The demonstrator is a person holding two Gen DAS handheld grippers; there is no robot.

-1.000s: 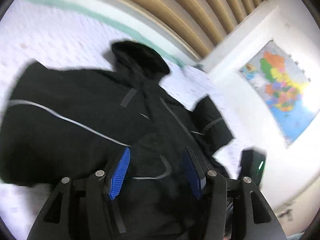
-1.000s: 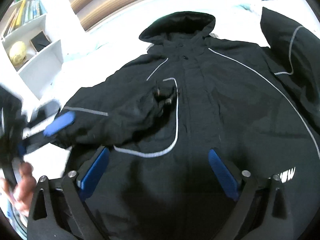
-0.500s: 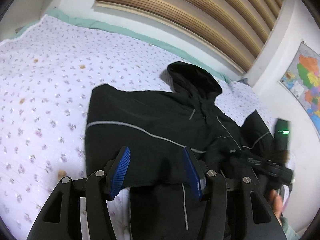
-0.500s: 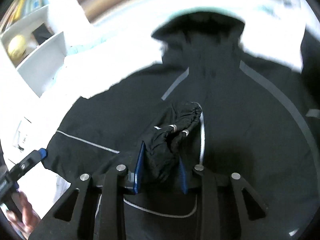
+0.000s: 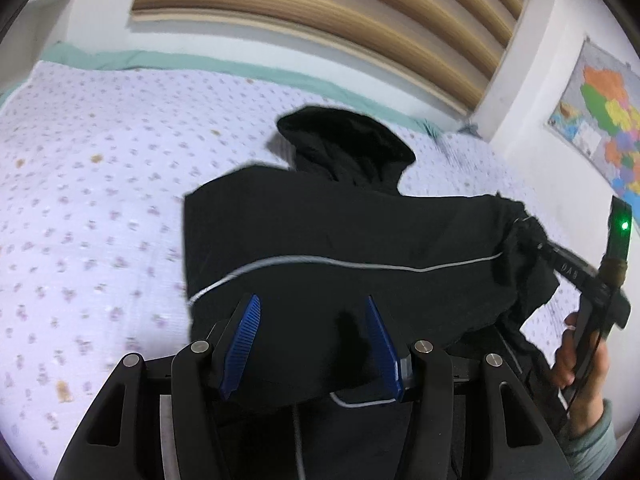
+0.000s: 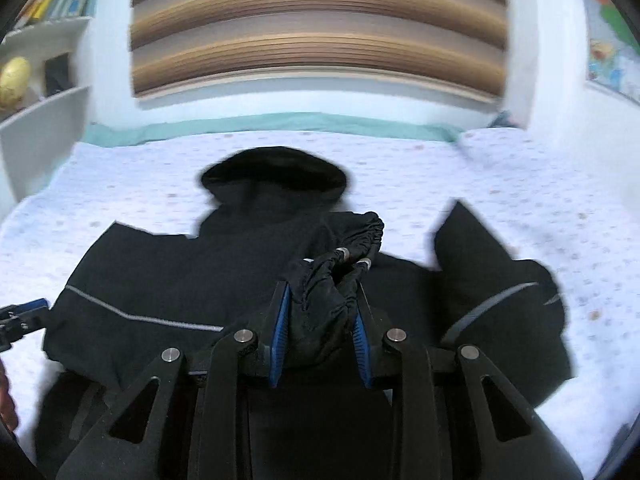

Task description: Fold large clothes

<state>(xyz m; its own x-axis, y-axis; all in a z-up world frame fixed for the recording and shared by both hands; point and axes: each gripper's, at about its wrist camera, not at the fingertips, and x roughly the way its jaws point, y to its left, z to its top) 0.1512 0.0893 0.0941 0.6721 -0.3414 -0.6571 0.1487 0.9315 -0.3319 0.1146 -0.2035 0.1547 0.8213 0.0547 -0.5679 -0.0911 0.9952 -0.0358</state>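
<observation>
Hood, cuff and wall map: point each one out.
hood [image 6: 276,176], right wrist view, middle of its dark top.
cuff [image 6: 360,240], right wrist view, elastic gathered edge.
map [image 5: 604,120], left wrist view, coloured area.

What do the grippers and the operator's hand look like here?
Both the left gripper and the right gripper have black linkages with silver pivot bolts and ribbed blue pads. The right hand is bare, with a grey-green cuff; a green light glows above it.
</observation>
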